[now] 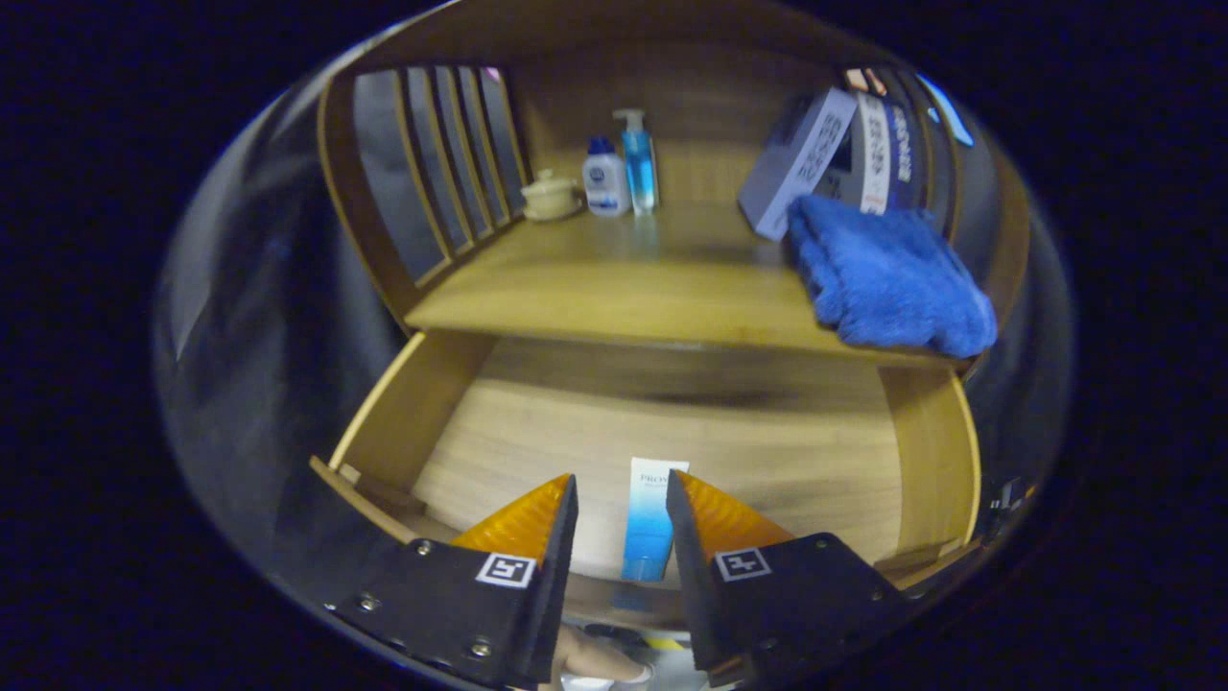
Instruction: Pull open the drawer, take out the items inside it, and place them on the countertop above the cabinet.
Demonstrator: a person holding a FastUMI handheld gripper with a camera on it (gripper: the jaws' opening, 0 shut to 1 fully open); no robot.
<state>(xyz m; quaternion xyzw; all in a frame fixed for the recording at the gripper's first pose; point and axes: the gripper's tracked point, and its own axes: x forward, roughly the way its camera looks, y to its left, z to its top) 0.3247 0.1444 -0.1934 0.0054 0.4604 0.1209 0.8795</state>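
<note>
Your gripper (622, 499) hangs over the pulled-out drawer (413, 403), fingers parted, gripping nothing. One white-and-blue tube (650, 518) lies flat on the drawer floor, seen in the gap between your fingers; contact can't be judged. Beyond them on the countertop (624, 288): one folded blue towel (887, 278) ahead-right, one box (801, 158) leaning behind it, two bottles (624, 163) far ahead, and one small lidded jar (550, 195) just left of them.

Tube (650, 518) in drawer: partial print "Pro"; box (801, 158) print unreadable.
</note>
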